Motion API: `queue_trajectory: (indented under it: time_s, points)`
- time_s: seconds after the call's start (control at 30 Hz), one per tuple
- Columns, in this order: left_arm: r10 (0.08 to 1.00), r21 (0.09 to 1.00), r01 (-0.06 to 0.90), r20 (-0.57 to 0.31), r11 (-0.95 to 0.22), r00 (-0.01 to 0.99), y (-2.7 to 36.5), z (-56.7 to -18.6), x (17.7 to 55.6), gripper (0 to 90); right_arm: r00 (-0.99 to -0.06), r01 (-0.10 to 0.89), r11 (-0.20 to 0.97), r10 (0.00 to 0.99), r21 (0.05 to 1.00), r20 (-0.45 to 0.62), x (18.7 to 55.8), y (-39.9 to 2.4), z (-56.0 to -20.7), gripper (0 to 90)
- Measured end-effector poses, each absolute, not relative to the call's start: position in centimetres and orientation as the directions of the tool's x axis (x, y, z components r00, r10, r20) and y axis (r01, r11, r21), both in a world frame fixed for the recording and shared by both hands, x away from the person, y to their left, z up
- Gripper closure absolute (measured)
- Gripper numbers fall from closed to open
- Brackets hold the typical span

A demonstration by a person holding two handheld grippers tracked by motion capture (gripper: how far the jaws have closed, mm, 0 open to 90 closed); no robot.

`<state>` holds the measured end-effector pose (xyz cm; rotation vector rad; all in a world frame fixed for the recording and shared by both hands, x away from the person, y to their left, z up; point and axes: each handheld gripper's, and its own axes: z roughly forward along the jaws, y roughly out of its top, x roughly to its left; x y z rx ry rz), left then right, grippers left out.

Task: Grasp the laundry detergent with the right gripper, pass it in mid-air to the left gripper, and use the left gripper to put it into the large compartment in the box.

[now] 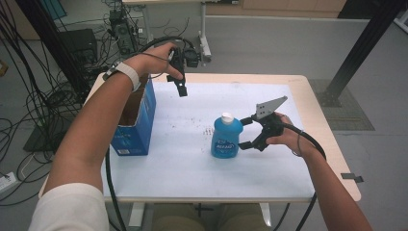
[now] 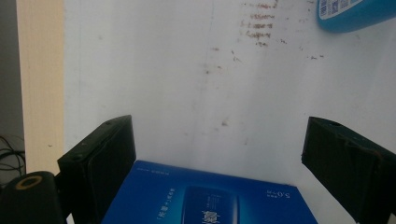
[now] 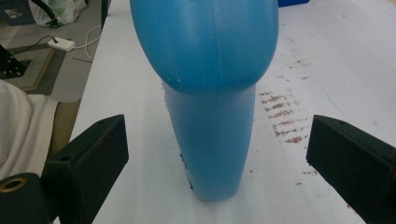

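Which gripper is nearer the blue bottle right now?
Right. The right gripper flanks the blue bottle with open jaws; the left gripper hovers above the blue box.

White short sleeve (image 1: 72, 207), pale wristband (image 1: 129, 74); both grippers are black (right gripper (image 1: 246, 133) has a grey triangular plate), trailing black cables.

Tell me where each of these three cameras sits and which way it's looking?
High view: above the person's side, looking forward and down at the table; both forearms show.
Left gripper view: rides the left gripper, facing down over the blue box.
Right gripper view: rides the right gripper, facing the blue bottle.
All three share the bottle.
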<state>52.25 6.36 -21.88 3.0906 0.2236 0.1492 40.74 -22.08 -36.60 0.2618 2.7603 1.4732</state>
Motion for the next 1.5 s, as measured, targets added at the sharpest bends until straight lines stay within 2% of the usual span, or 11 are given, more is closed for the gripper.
queue_trajectory:
  time_s: [1.5]
  points:
    - [0.157, 0.055, 0.153, 0.087, -0.987, 0.984, 6.8, -22.2, 52.1, 10.3, -0.985, 0.139, 0.487, 0.157, 0.862, 0.07, 40.7, -20.0, -38.3, 8.6]
